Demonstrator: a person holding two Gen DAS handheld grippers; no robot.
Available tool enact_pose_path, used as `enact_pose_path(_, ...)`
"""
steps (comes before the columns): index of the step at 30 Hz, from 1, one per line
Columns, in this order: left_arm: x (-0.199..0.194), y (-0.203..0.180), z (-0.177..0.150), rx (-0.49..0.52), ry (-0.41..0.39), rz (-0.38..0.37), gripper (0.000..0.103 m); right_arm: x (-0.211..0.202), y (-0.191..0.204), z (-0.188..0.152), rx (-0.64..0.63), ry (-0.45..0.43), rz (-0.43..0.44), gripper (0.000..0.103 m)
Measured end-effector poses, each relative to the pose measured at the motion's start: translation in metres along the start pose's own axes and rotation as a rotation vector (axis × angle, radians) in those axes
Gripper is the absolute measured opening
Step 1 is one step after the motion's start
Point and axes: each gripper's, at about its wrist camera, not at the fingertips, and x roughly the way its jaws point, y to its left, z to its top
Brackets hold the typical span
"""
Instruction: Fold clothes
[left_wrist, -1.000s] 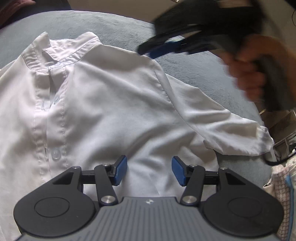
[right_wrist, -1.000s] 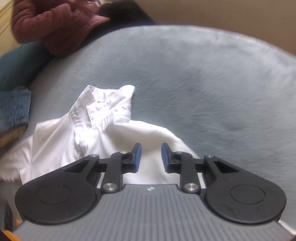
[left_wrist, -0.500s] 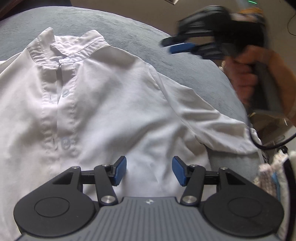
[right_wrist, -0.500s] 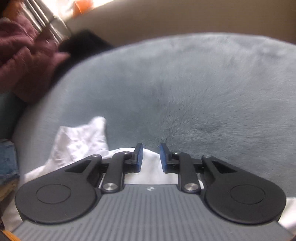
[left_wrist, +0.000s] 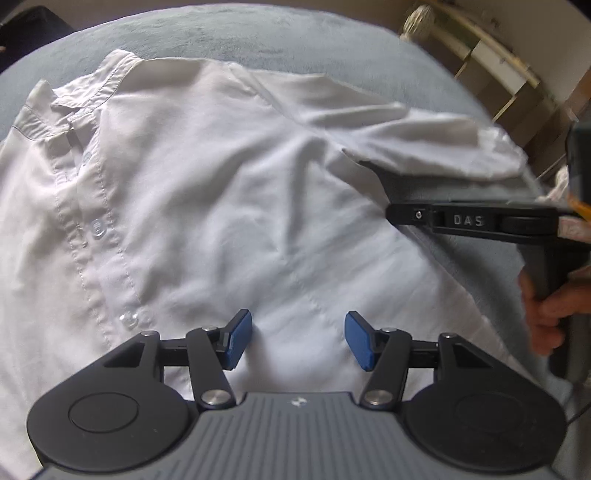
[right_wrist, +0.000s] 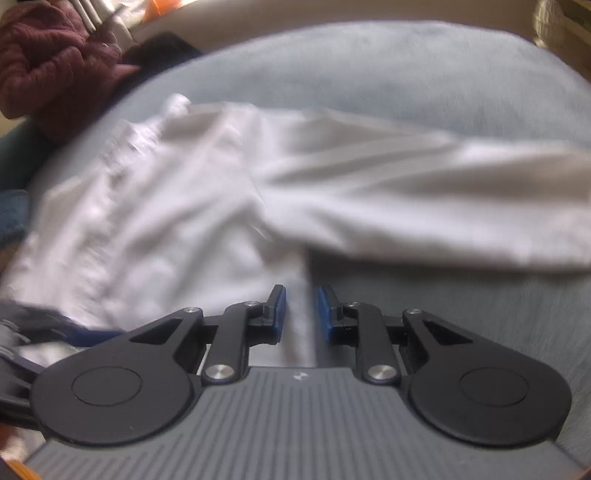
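A grey-blue plush cushion (left_wrist: 295, 33) carried a white shirt (left_wrist: 207, 192), laid front up with its collar (left_wrist: 85, 92) at the far left and one sleeve (left_wrist: 424, 144) stretched out to the right. The left tongs (left_wrist: 298, 341) hung spread wide above the shirt's lower front. The right tongs (right_wrist: 302, 314) stood slightly parted astride the shirt's side edge, gripping nothing. A maroon garment (right_wrist: 48, 59) lay beyond the cushion.

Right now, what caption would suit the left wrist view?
Open left gripper over a white shirt on a grey cushion.
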Motion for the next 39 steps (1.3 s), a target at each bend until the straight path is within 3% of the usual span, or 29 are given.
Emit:
enact_pose_path(2, -0.008, -0.007, 0.001, -0.004, 0.016, 0.048, 0.057, -0.012, -0.023, -0.005, 0.154, -0.044, 0.086, 0.016)
enact_pose_path(6, -0.025, -0.022, 0.002, -0.027, 0.043, 0.144, 0.058, -0.056, -0.050, -0.020, 0.251, -0.142, 0.141, 0.020)
enact_pose_path(12, -0.075, -0.041, -0.019, -0.282, 0.037, 0.262, 0.058, -0.089, -0.054, -0.067, 0.051, -0.100, -0.075, 0.021)
enact_pose_path(15, -0.101, -0.043, -0.037, -0.415, 0.069, 0.307, 0.057, -0.102, -0.043, -0.079, -0.017, -0.074, -0.008, 0.021)
enact_pose_path(16, -0.112, -0.040, -0.038, -0.449, 0.086, 0.323, 0.052, -0.105, -0.036, -0.082, -0.055, -0.056, 0.023, 0.021)
enact_pose_path(18, -0.142, -0.027, -0.034, -0.510, 0.095, 0.347, 0.049, -0.105, -0.029, -0.088, -0.126, -0.024, 0.056, 0.021)
enact_pose_path(21, -0.232, 0.010, -0.010, -0.540, -0.022, 0.449, 0.051, -0.094, -0.031, -0.093, -0.150, -0.008, 0.069, 0.021)
enact_pose_path(25, -0.359, 0.068, 0.008, -0.553, -0.169, 0.717, 0.061, -0.099, -0.026, -0.080, -0.105, -0.071, 0.108, 0.021)
enact_pose_path(29, -0.459, 0.117, 0.000, -0.572, -0.259, 1.030, 0.066, -0.105, 0.016, -0.073, -0.134, -0.139, 0.211, 0.021)
enact_pose_path(32, -0.517, 0.151, -0.015, -0.630, -0.325, 1.175, 0.066, -0.102, 0.049, -0.084, -0.131, -0.155, 0.289, 0.021)
enact_pose_path(35, -0.550, 0.179, -0.037, -0.689, -0.392, 1.239, 0.071, -0.097, 0.081, -0.099, -0.124, -0.161, 0.357, 0.021)
enact_pose_path(37, -0.547, 0.198, -0.058, -0.704, -0.389, 1.252, 0.073, -0.094, 0.100, -0.114, -0.143, -0.150, 0.400, 0.022)
enact_pose_path(39, -0.529, 0.223, -0.081, -0.710, -0.360, 1.216, 0.073, -0.094, 0.121, -0.131, -0.197, -0.144, 0.448, 0.022)
